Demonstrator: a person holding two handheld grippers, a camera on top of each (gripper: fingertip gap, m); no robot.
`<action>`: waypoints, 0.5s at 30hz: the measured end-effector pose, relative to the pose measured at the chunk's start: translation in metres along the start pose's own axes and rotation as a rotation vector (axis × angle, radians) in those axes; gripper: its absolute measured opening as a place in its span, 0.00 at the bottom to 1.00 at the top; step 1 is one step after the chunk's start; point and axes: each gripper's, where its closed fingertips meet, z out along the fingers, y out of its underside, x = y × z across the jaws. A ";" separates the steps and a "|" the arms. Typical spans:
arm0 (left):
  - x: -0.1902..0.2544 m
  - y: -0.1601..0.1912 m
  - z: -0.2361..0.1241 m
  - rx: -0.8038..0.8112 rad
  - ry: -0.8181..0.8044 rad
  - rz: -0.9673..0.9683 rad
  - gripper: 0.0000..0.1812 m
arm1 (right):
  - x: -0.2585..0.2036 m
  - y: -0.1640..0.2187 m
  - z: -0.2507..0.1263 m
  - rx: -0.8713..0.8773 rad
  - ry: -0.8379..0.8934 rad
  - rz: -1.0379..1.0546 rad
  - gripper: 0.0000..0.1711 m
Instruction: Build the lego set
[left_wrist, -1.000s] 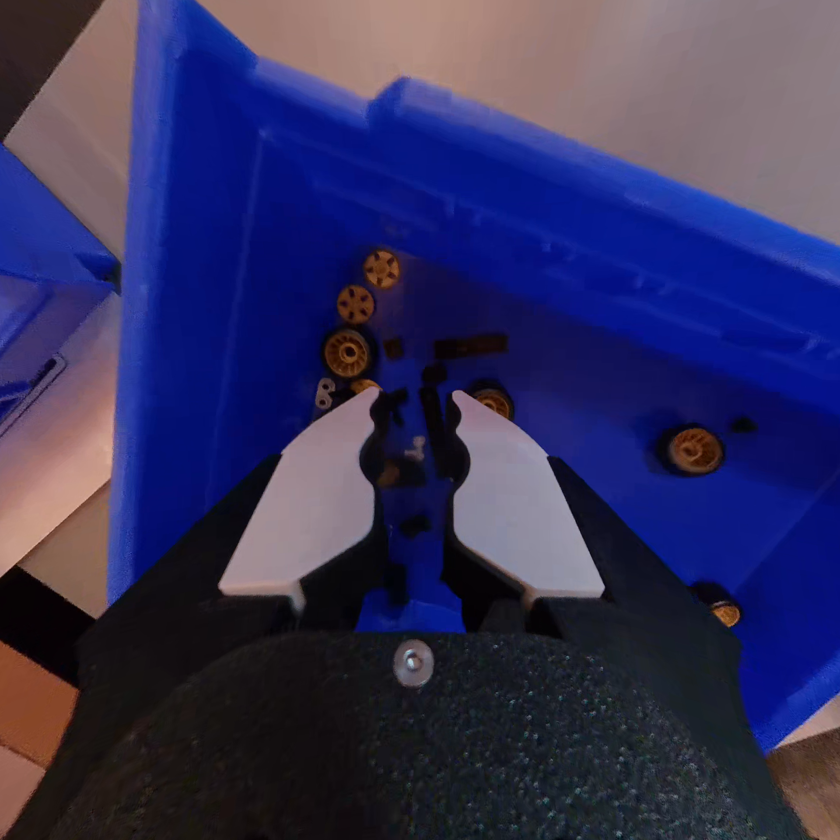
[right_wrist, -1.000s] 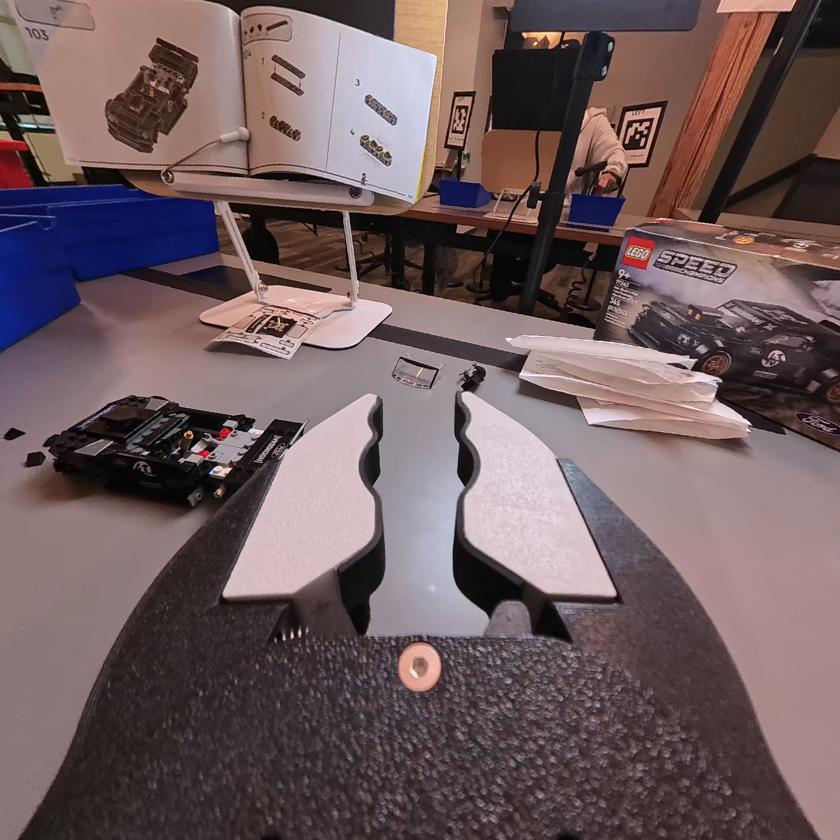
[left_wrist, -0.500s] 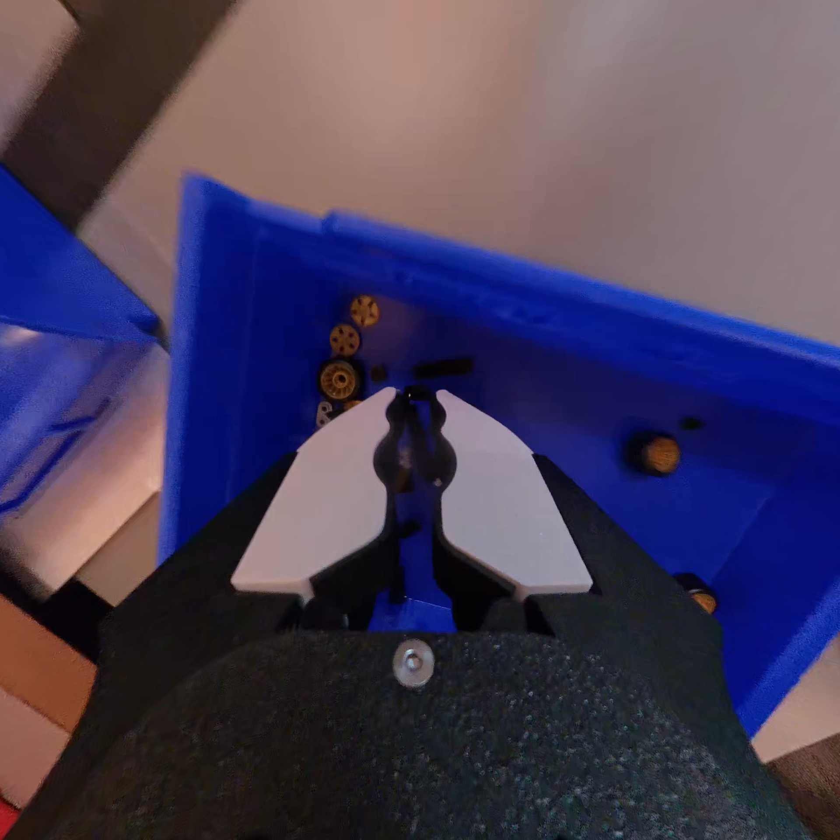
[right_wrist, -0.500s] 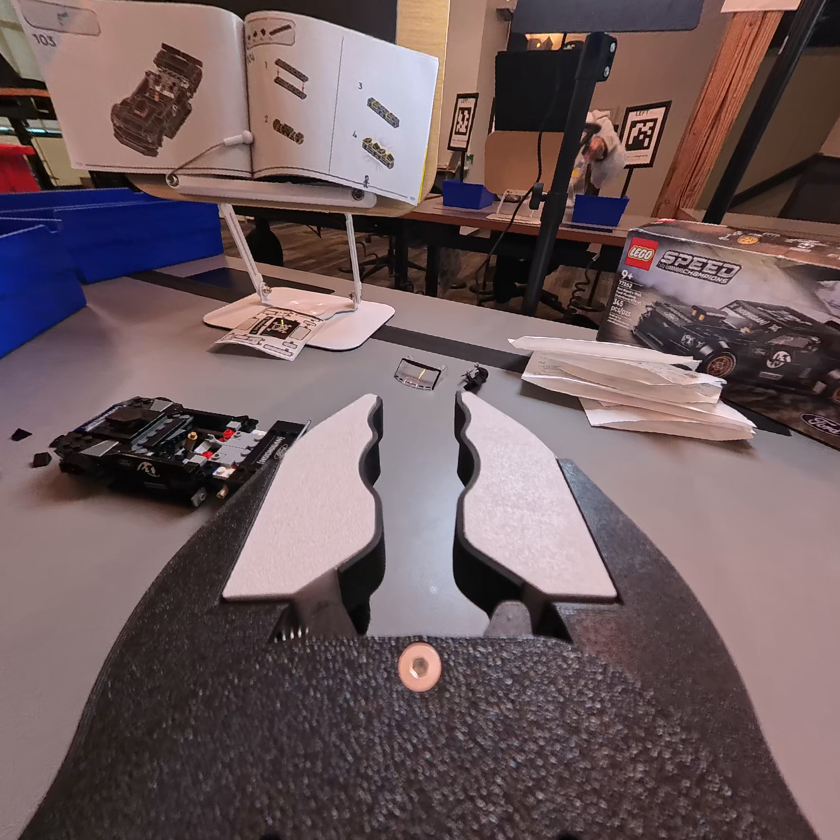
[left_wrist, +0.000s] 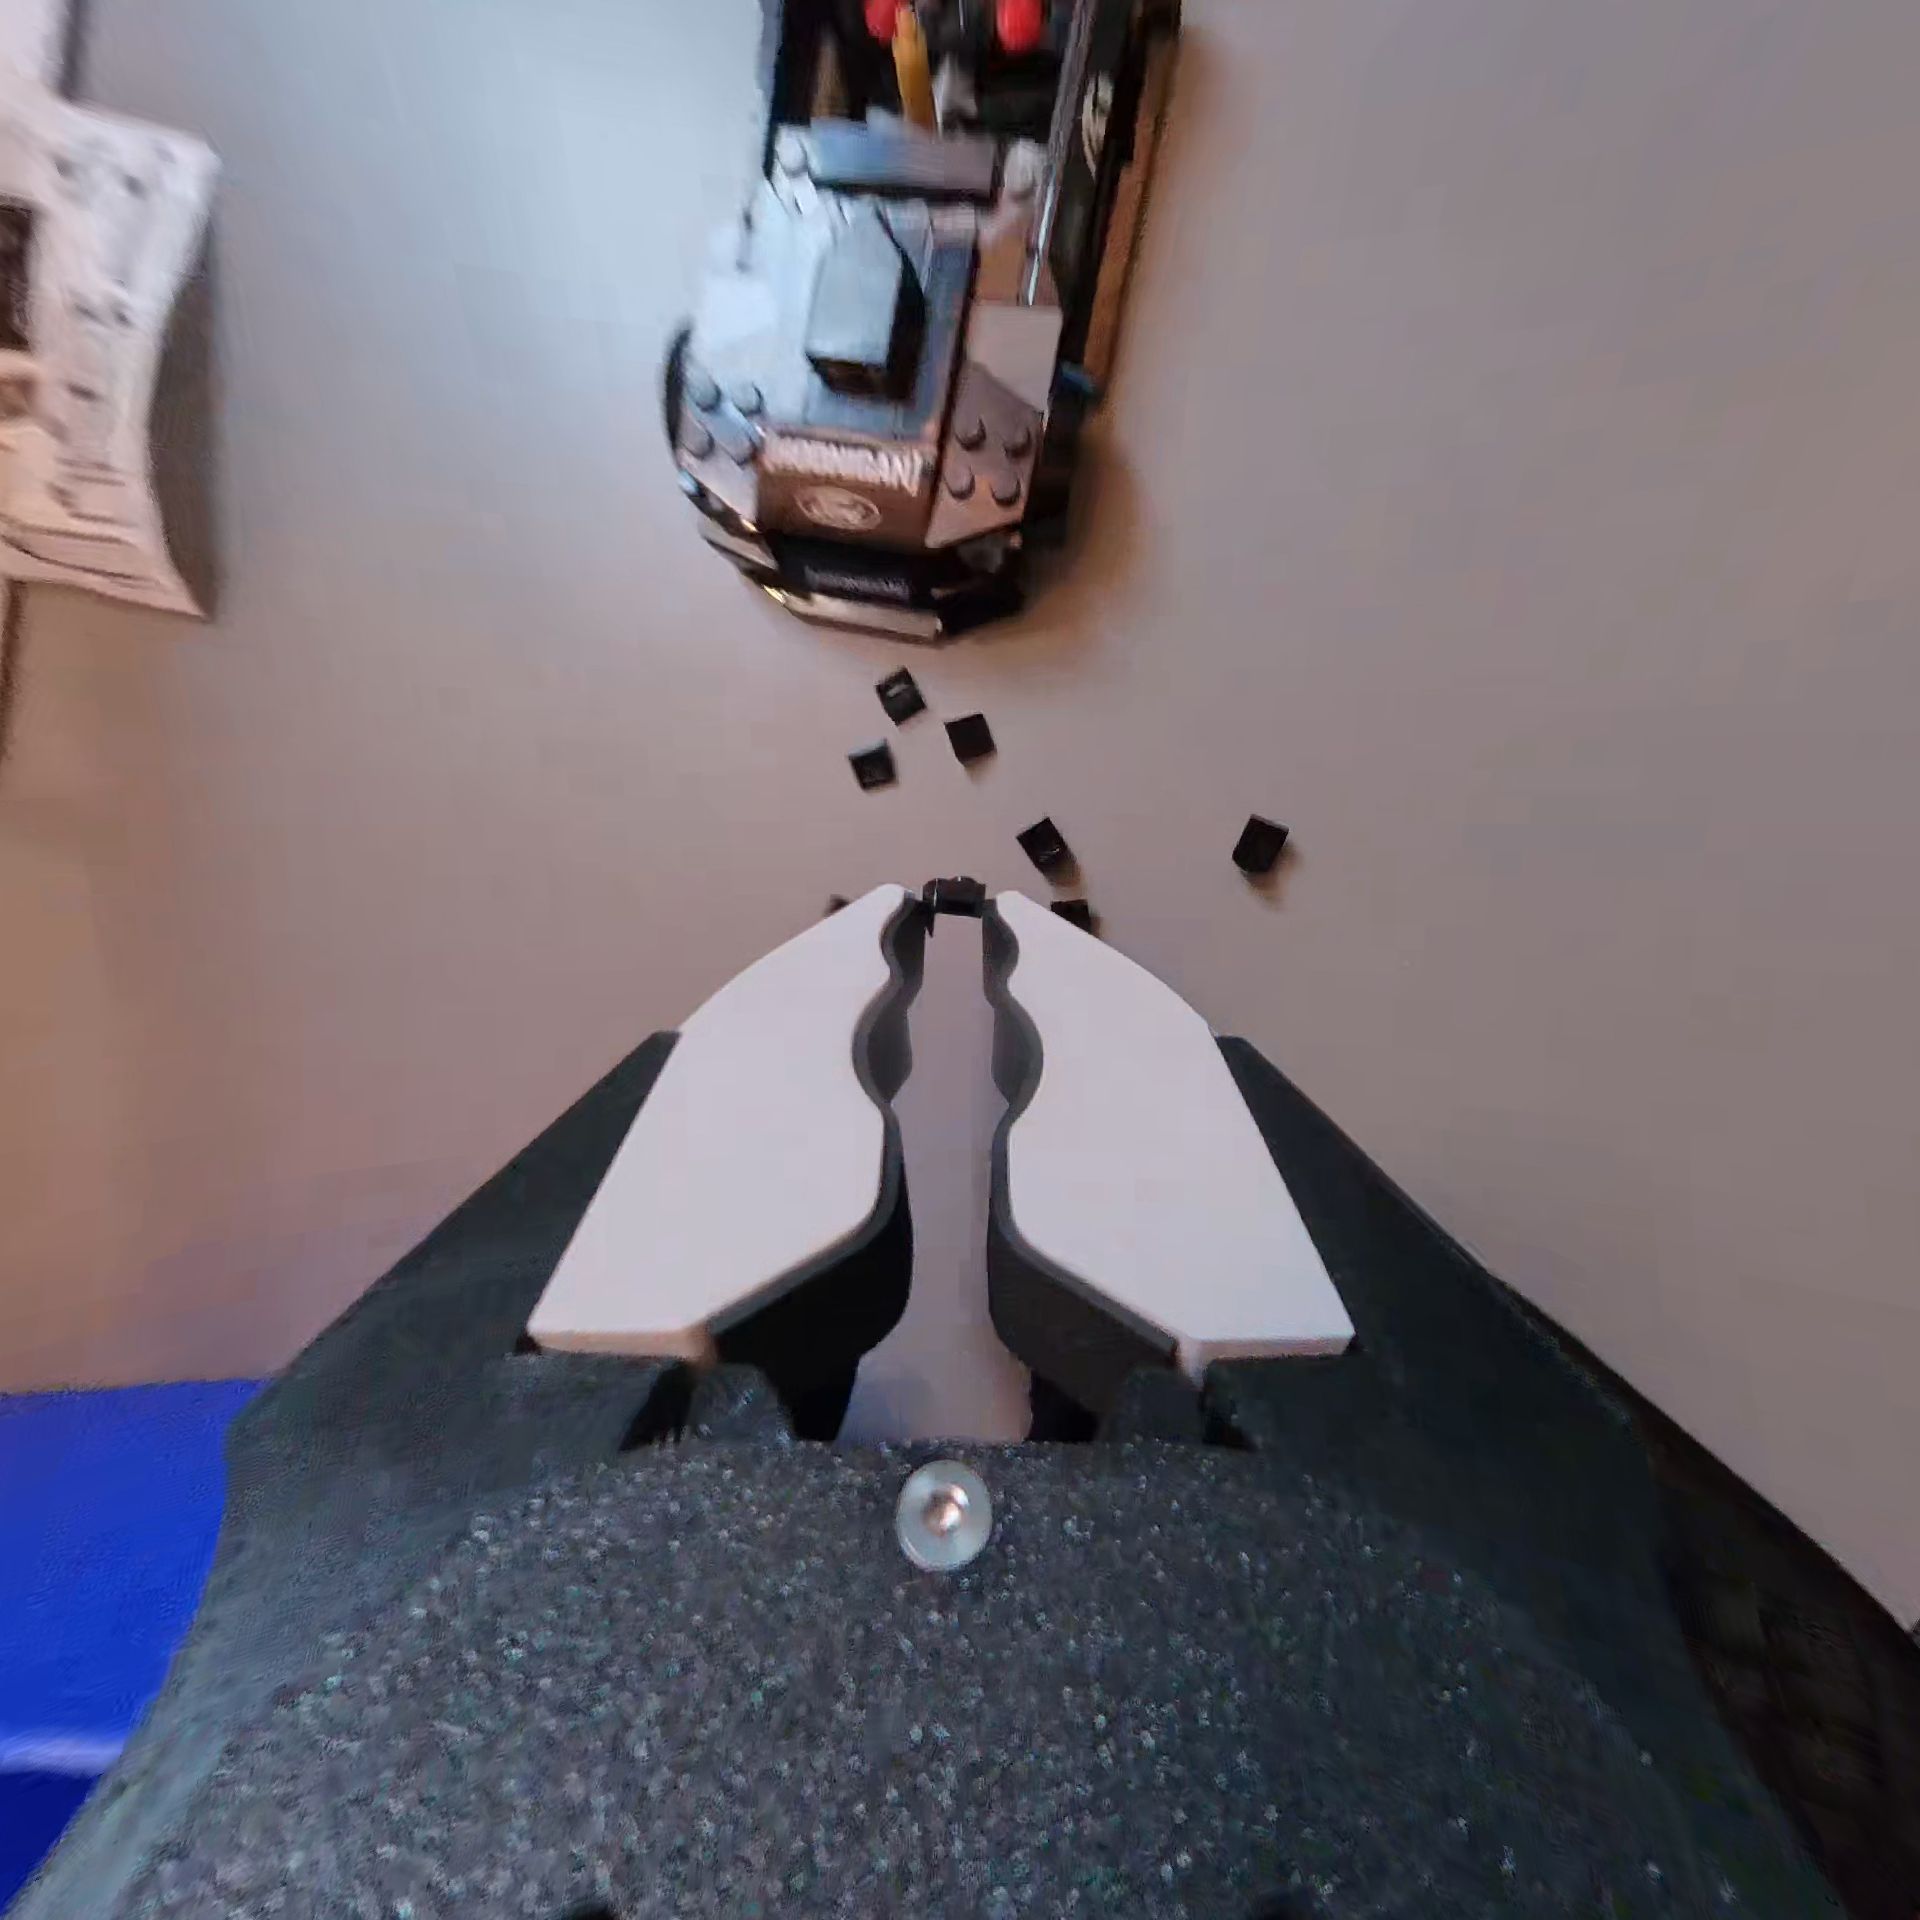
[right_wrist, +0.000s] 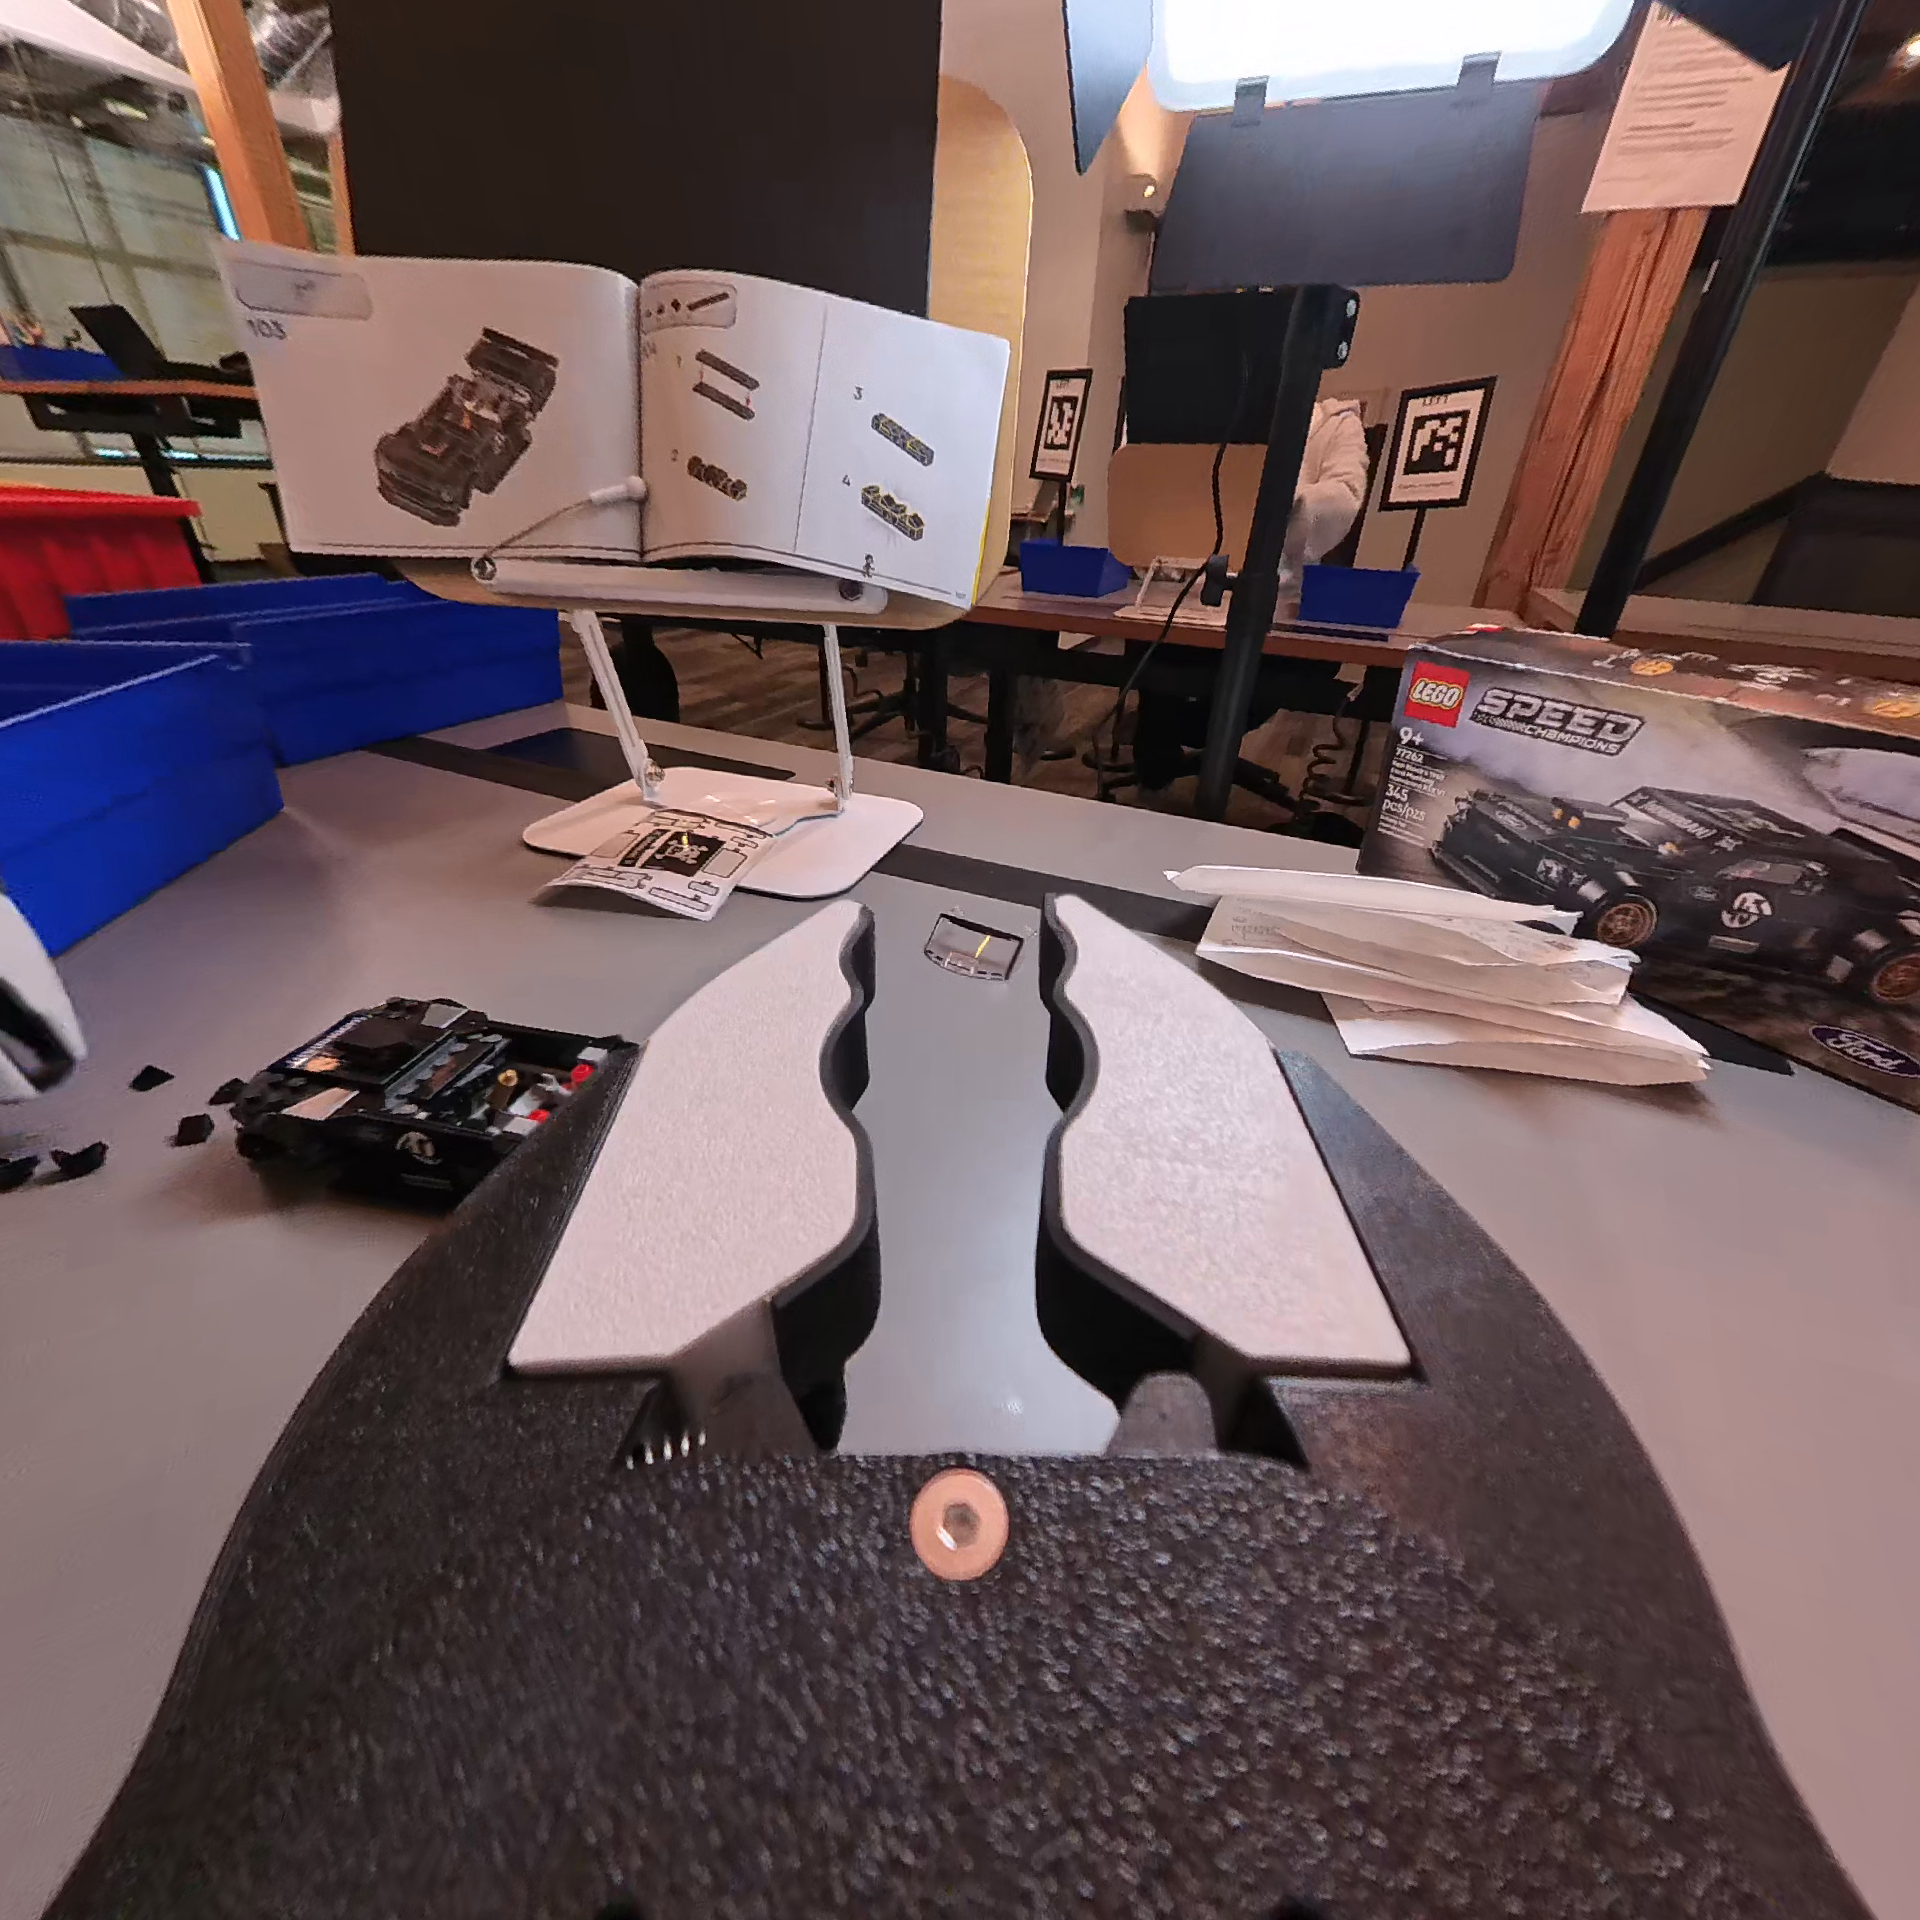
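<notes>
While the left one carries: left gripper (left_wrist: 956, 906) is pinched down on a tiny black piece (left_wrist: 954, 896), held right at the fingertips, rest of the jaws not quite touching.
Where it hangs: over the grey table (left_wrist: 1558, 520), looking down, just short of the loose bits (left_wrist: 966, 740), a scatter of small black tiles lying between the tips and the car.
Car: the half-built black car (left_wrist: 883, 416) sits past those tiles, nose toward the left gripper, roof still off so the insides with red and gold parts show. Blurry up there, so I can't tell which studs are free.
Right gripper: right gripper (right_wrist: 956, 935) has its fingers apart with nothing in them, low over the table and well to the side of the car (right_wrist: 416, 1091).
Further out: manual (right_wrist: 623, 416) propped open on a white stand (right_wrist: 727, 831), sticker sheet (right_wrist: 655, 862) at its foot, a small clear windscreen part (right_wrist: 974, 948) beyond the right tips, empty bags (right_wrist: 1434, 966) and the box (right_wrist: 1662, 831) to the right, blue bins (right_wrist: 135, 748) on the left.
Step, my guess: a fresh piece is being brought over to join the pile or go on the car.
Next move needs: either set it down among the tiles without knocking them, or line it up square over its studs and press. The grip is only at the very tips, so it could twist or pop out if pushed hard. The free gripper should probably brace the car first.
</notes>
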 end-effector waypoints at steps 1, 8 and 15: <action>0.003 0.003 0.007 -0.006 0.012 -0.015 0.06 | -0.002 -0.001 -0.001 0.005 -0.005 0.000 0.18; 0.010 0.018 0.017 -0.038 0.056 -0.081 0.07 | -0.018 -0.007 -0.003 0.024 -0.064 -0.010 0.18; 0.014 0.021 0.013 0.023 0.090 -0.124 0.14 | -0.021 -0.011 -0.005 0.038 -0.066 -0.025 0.18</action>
